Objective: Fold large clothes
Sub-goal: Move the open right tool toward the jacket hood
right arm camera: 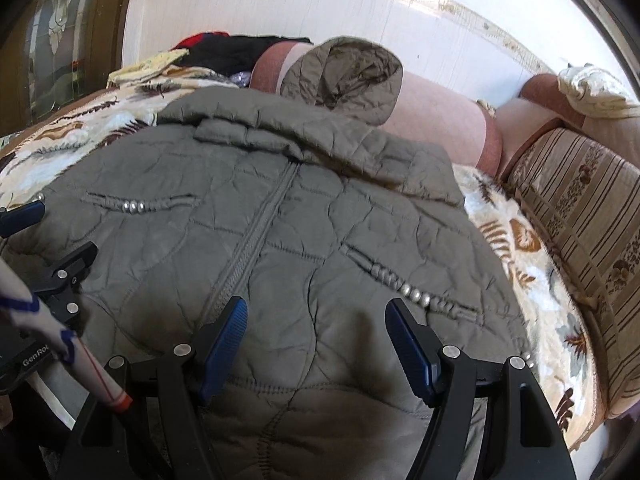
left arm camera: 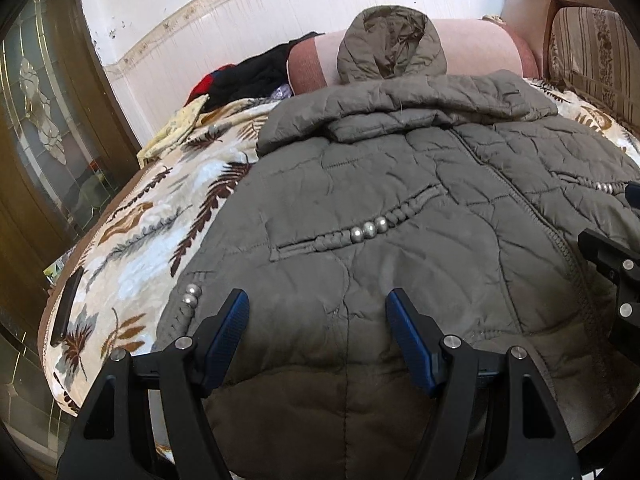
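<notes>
A large olive-grey quilted jacket point(left arm camera: 400, 208) lies front up on a leaf-patterned blanket, zipper closed, sleeves folded in behind, hood point(left arm camera: 392, 44) resting against a pink bolster. It also fills the right wrist view point(right arm camera: 280, 232). My left gripper point(left arm camera: 316, 316) is open, hovering over the jacket's lower left hem. My right gripper point(right arm camera: 316, 320) is open over the lower right hem, beside the beaded pocket trim point(right arm camera: 416, 292). Neither holds fabric. The right gripper shows at the left view's right edge point(left arm camera: 612, 264); the left gripper at the right view's left edge point(right arm camera: 64, 272).
The leaf-patterned blanket point(left arm camera: 132, 240) covers the bed. A pink bolster point(left arm camera: 480, 48) and a pile of dark and red clothes point(left arm camera: 248, 76) lie at the back by the white wall. A striped cushion point(right arm camera: 580, 216) stands at the right. A wooden glass door point(left arm camera: 48, 120) is at the left.
</notes>
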`<control>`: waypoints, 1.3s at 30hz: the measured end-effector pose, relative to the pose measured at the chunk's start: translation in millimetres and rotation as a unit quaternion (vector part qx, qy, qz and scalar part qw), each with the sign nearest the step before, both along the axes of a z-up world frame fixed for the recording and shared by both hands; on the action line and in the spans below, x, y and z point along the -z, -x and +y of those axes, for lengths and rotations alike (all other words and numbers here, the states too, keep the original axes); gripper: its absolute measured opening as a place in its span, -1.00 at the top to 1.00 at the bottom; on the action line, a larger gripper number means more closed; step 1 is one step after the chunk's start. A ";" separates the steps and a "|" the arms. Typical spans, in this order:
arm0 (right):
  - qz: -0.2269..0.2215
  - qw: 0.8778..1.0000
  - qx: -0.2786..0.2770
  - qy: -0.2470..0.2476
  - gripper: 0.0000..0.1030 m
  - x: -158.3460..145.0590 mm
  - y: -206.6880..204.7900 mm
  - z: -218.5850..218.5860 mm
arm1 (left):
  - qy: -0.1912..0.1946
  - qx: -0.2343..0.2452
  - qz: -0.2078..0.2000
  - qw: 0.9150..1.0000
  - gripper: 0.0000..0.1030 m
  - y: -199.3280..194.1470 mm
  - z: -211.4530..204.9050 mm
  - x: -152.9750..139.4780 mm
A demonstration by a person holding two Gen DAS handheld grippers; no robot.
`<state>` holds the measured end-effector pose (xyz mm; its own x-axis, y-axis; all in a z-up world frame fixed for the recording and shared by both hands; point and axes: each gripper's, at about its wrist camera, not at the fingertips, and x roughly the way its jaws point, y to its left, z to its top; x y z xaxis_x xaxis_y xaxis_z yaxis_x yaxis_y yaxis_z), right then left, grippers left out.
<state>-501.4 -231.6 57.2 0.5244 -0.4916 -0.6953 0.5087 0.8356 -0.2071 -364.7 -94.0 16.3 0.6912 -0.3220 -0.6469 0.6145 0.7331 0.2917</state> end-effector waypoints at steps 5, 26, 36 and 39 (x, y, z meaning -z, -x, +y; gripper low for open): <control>0.008 1.000 0.005 -0.022 -0.47 8.7 0.3 -5.8 | -0.003 0.002 -0.001 1.000 -0.37 0.8 0.4 1.9; -0.002 1.000 -0.005 -0.006 -0.48 -8.5 2.6 1.1 | 0.040 0.029 -0.025 0.998 -0.37 15.8 -5.0 -35.5; -0.079 0.992 -0.030 -0.097 -0.48 -114.1 -9.4 -68.8 | 0.110 0.035 -0.046 0.992 -0.47 -37.2 -45.0 -125.4; -0.098 0.987 -0.026 -0.125 -0.48 -153.4 -26.0 -104.7 | 0.128 0.018 -0.030 0.991 -0.49 -71.2 -64.6 -142.9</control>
<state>-475.4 -336.3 210.7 0.6810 -0.2872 -0.6737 0.4739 0.8741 0.1064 -293.5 -158.6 159.3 0.7115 -0.4951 -0.4986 0.6283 0.7659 0.1362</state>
